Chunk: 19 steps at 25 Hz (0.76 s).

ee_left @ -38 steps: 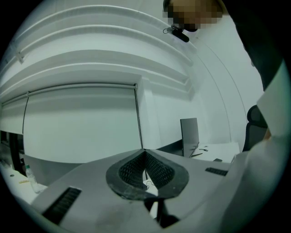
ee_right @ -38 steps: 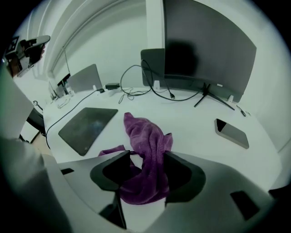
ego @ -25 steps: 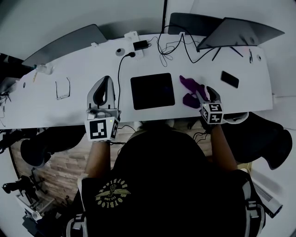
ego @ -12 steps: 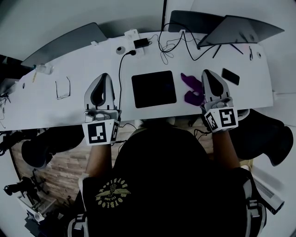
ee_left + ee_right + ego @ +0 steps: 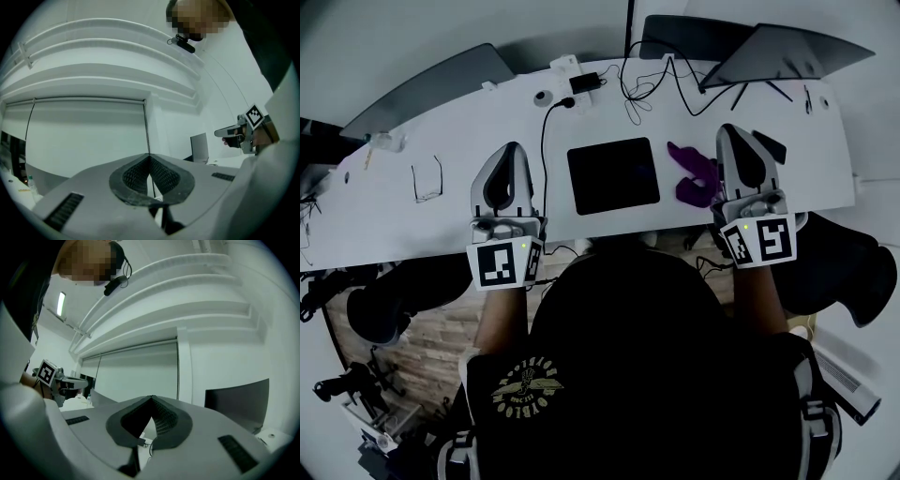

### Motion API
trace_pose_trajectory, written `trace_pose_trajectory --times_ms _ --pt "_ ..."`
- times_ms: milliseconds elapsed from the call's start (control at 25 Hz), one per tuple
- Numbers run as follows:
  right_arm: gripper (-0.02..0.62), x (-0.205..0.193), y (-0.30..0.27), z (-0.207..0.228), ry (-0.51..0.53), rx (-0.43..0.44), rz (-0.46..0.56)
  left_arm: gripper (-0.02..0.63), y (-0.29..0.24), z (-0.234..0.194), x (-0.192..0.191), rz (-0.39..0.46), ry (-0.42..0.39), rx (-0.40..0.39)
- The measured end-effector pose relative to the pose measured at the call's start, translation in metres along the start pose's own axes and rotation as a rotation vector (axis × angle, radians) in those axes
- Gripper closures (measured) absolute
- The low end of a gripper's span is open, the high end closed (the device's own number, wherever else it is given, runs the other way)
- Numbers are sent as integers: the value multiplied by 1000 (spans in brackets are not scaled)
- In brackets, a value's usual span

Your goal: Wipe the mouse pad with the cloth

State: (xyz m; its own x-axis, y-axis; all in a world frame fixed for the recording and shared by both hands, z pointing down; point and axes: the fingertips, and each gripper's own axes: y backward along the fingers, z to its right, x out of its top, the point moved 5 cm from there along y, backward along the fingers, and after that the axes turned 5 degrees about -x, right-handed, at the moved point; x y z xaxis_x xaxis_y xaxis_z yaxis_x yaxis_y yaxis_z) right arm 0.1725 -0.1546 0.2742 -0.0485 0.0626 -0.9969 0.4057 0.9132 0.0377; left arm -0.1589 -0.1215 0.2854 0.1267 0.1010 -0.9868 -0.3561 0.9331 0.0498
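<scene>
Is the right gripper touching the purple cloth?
Apart. In the right gripper view the right gripper has its jaws shut on nothing; the head view shows the purple cloth on the desk.

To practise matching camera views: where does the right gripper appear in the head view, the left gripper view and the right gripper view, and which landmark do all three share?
Head view: the right gripper is at right, just right of the purple cloth.
Left gripper view: the right gripper is near the right edge at mid-height, seen side-on.
Right gripper view: the right gripper fills the bottom, jaws shut.
Shared landmark: the white desk.
</scene>
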Motion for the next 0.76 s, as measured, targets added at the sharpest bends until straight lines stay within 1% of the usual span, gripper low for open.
trace_pose_trajectory --times_ms 440,760 --pt "597 -4 1 0 -7 -44 -25 604 -10 -8 -4 -5 9 -40" --pt "597 -6 7 9 -9 -69 -34 604 -24 3 -7 0 20 -75"
